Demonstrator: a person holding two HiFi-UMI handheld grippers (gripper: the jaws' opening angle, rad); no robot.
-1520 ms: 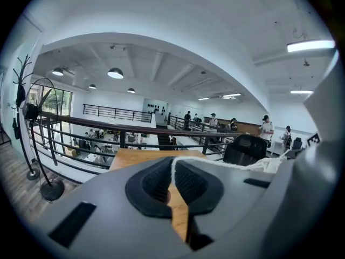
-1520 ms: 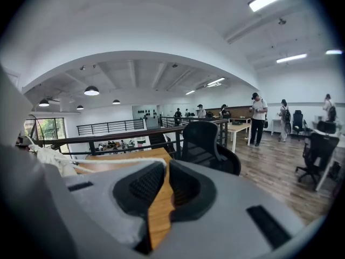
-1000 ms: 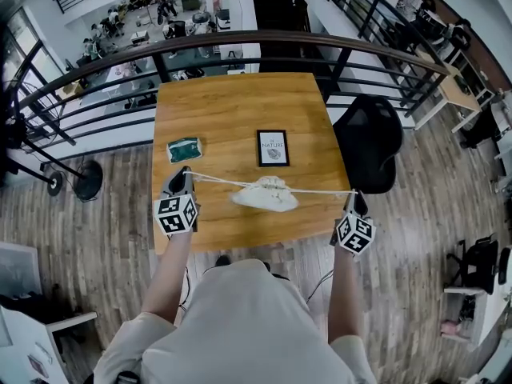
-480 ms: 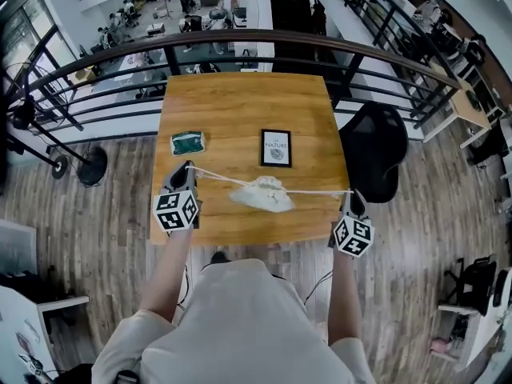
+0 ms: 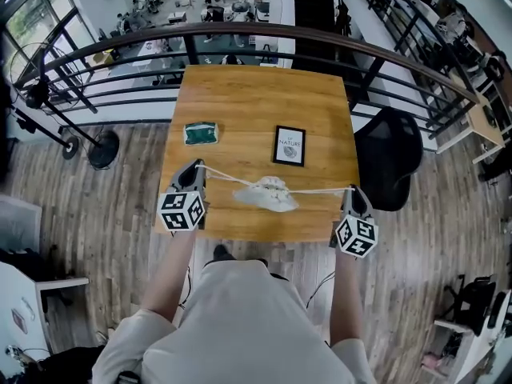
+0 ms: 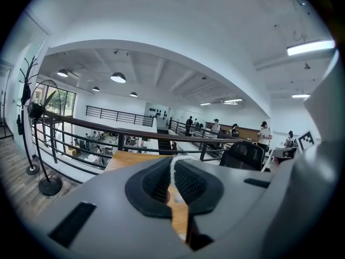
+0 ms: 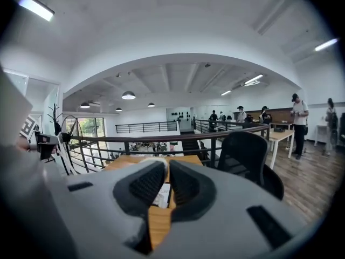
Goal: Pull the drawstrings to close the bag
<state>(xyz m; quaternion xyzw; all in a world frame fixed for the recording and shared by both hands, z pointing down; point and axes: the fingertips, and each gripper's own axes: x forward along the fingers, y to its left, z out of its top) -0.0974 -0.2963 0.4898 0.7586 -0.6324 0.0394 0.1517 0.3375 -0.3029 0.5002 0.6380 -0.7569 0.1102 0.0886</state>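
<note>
A white cloth bag (image 5: 268, 195) lies on the wooden table (image 5: 264, 102) near its front edge, its mouth gathered. One drawstring (image 5: 228, 178) runs taut from the bag to my left gripper (image 5: 194, 168), the other drawstring (image 5: 320, 190) to my right gripper (image 5: 352, 192). In the left gripper view the left gripper (image 6: 172, 171) is shut on the white cord (image 6: 172, 165). The right gripper view shows the right gripper (image 7: 167, 169) closed, a bit of white cord (image 7: 153, 159) at the pad tips. The two grippers are spread wide apart, one on each side of the bag.
A framed picture (image 5: 290, 145) lies behind the bag and a green pouch (image 5: 201, 133) lies at the back left. A black chair (image 5: 392, 158) stands off the table's right edge. A dark railing (image 5: 264, 32) runs behind the table.
The head view has shifted a little. Both grippers still hold the cords taut on either side of the bag, with no clear movement of the bag.
</note>
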